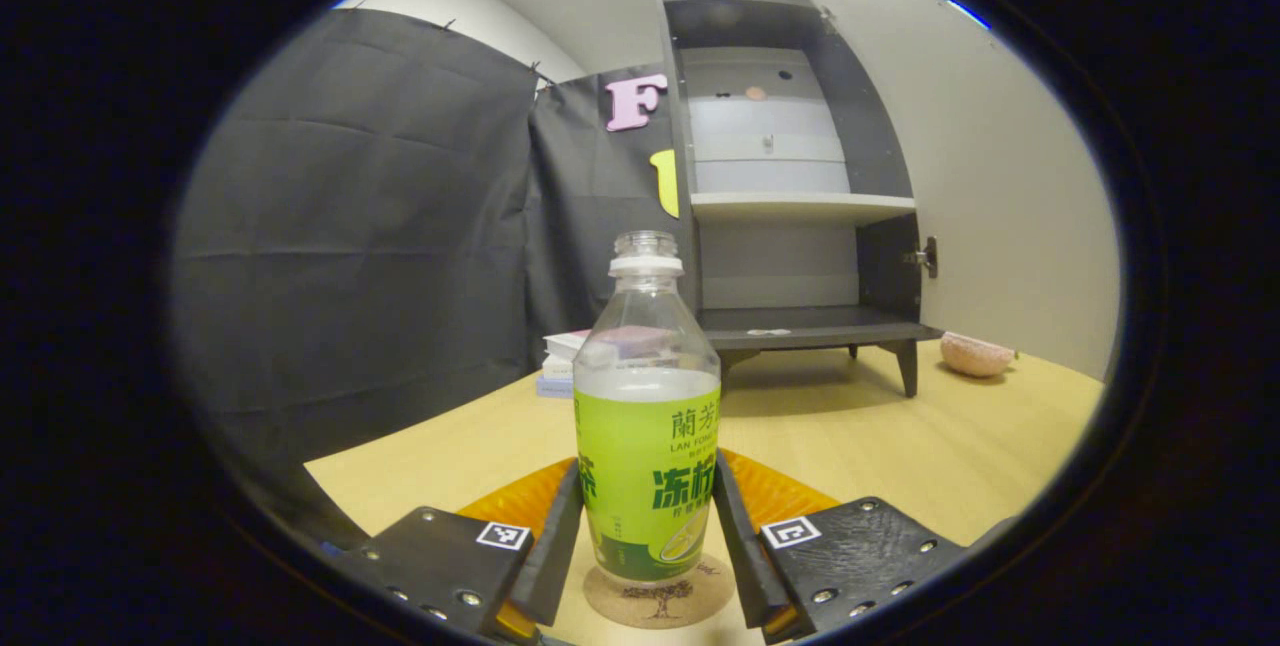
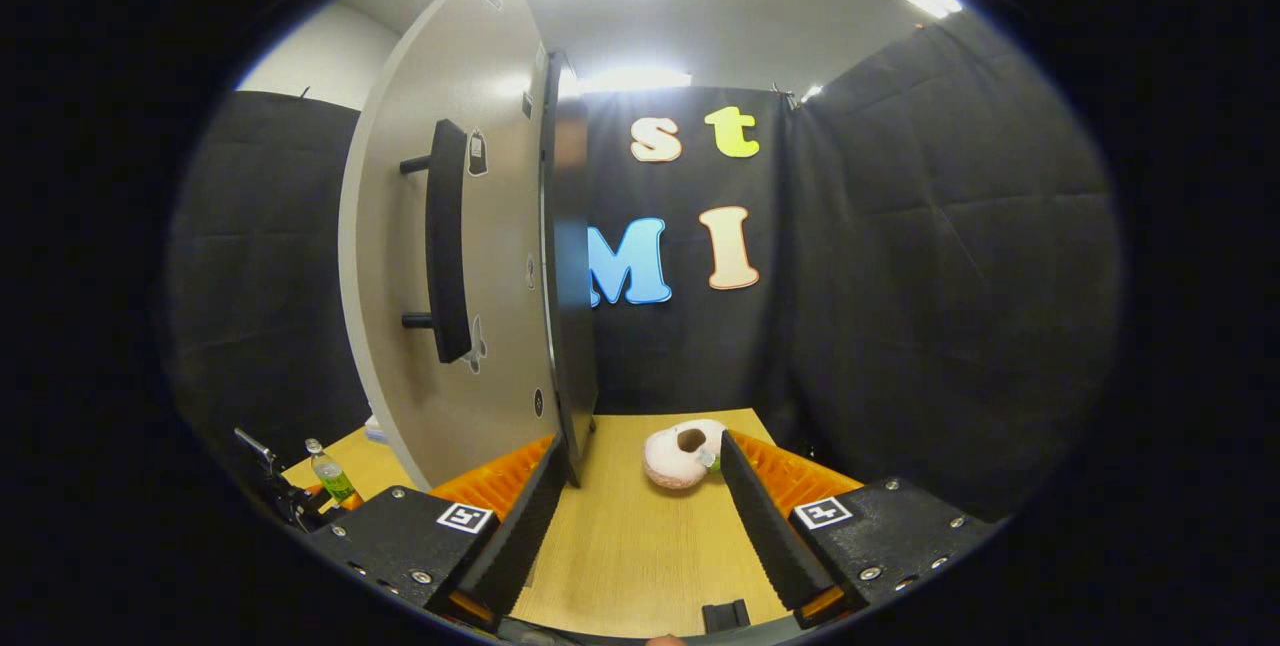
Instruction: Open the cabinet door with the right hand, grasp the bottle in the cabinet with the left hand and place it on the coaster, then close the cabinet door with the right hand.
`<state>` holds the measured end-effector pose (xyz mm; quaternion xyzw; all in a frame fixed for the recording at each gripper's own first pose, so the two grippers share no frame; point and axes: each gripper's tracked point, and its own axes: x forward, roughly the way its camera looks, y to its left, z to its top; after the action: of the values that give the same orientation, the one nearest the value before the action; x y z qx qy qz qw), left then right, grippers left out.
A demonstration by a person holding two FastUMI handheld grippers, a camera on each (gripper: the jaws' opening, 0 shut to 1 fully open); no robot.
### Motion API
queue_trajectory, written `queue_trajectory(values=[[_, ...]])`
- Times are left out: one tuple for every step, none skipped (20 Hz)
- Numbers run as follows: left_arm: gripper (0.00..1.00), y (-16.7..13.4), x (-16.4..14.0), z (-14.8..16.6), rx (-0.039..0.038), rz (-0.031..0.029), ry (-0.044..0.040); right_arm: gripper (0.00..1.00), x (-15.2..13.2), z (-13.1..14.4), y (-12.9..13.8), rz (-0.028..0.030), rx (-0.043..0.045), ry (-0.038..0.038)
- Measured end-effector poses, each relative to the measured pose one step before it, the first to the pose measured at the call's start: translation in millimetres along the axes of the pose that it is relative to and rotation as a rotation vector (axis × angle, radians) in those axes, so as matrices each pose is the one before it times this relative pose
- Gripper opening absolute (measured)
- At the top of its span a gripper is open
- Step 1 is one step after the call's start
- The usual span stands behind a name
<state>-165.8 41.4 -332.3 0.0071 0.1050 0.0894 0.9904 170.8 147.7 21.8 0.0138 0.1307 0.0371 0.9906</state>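
On my left hand-held gripper [image 1: 647, 536] the two fingers sit tight against the sides of the green-labelled bottle [image 1: 647, 426], which stands upright on the round cork coaster [image 1: 660, 598] on the desk [image 1: 900, 436]. I judge the placing nearly done. I should part the fingers evenly so neither drags the bottle off the coaster, then draw straight back, since it has no cap and could spill. Behind it the cabinet [image 1: 790, 206] stands open, its shelves bare.

My right hand-held gripper [image 2: 635, 526] is spread wide and holds nothing, with the edge of the open cabinet door [image 2: 480, 256] just ahead of its left finger. For closing, I'd take the black handle [image 2: 447, 241] or push the panel flat, keeping away from the pink plush toy [image 2: 682, 454].
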Motion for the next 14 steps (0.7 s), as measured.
queue_trajectory(values=[[0.68,0.16,1.54,-4.49,0.00817,0.00816,0.00177,0.94,1.43,-2.13,1.25,0.00027,-0.00737,0.00525],[0.68,0.33,-0.69,-4.62,0.00805,0.0069,0.00397,0.94,0.95,-1.46,0.16,-0.00159,-0.00859,0.00393],[0.69,1.02,0.28,-6.44,0.00411,0.00882,0.00947,0.94,0.86,-0.96,0.11,0.00119,-0.00592,0.00295],[0.69,-0.06,-0.9,-0.29,0.00232,0.00703,-0.0109,0.94,1.81,0.0,1.24,0.00317,-0.00105,0.00125],[0.73,-0.8,-0.66,0.5,0.00166,0.00583,-0.00408,0.94,1.35,-0.78,1.33,0.00274,0.00343,0.00036],[0.65,-0.99,0.36,-1.11,0.00127,0.00477,0.00433,0.93,1.06,-0.35,1.14,0.00429,0.00433,0.0025],[0.7,-0.2,-0.97,-0.42,0.00221,0.00384,0.00528,0.94,0.83,-1.89,1.3,0.00385,0.00159,0.00244],[0.74,-0.07,-0.64,-0.46,0.00035,0.00279,0.00893,0.94,-0.06,-1.09,0.16,0.00215,-0.00148,0.00123],[0.71,2.18,0.46,-2.53,-0.0027,0.00443,0.01633,0.93,-0.23,-0.34,-0.13,0.00092,-0.00142,-0.00091],[0.7,2.08,0.14,-0.49,-0.00284,0.0069,0.01267,0.94,0.17,0.57,-0.78,0.00035,0.00067,-0.00201],[0.76,3.89,-1.27,2.86,0.00266,0.00854,0.00238,0.94,0.25,0.27,-0.09,0.00076,0.0034,-0.00338],[0.82,3.41,-0.51,6.08,0.01304,0.01202,-0.00194,0.94,-0.22,0.57,-0.97,-0.00062,0.00618,-0.00249],[0.88,-0.32,-0.36,4.13,0.01366,0.00145,0.00049,0.94,0.43,0.81,-0.77,-0.00123,0.00974,-0.00471],[0.92,-1.65,-1.93,7.62,0.00683,-0.00679,-0.00541,0.94,0.35,1.02,-0.13,0.00168,0.01223,-0.00381]])
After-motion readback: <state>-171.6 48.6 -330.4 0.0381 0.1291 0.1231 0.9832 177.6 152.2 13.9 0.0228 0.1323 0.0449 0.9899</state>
